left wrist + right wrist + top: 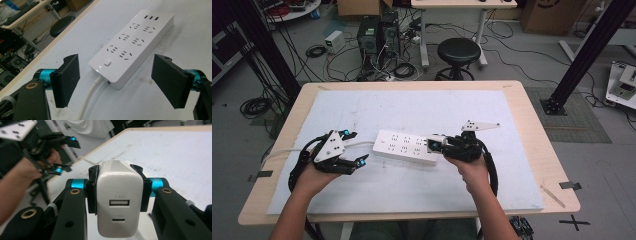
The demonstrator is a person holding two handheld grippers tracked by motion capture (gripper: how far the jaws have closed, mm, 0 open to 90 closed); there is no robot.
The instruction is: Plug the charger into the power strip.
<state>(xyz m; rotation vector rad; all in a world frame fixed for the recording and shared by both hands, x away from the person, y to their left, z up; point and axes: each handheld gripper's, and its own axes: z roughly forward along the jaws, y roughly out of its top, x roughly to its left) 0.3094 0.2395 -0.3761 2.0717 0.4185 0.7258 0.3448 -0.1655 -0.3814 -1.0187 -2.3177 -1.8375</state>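
At the centre of the high view, a white power strip (409,147) lies flat on the pale mat of the worktop (532,150), its cord trailing off toward the left edge. The right tool (116,192) is pinching a white USB charger block (117,202), pads pressed on its two broad sides, and holds it at the strip's right end in the high view; whether its prongs have met a socket cannot be told. The left tool (115,81) is spread wide just short of the strip's switch end, gripping nothing.

The charger looks small, light and rigid, with a glossy shell likely to slip; a firm hold across its flat sides, as now, seems sound. The strip appears stiff, smooth and apt to slide on the mat, so bracing it across its narrow width near the cord end would probably steady it.
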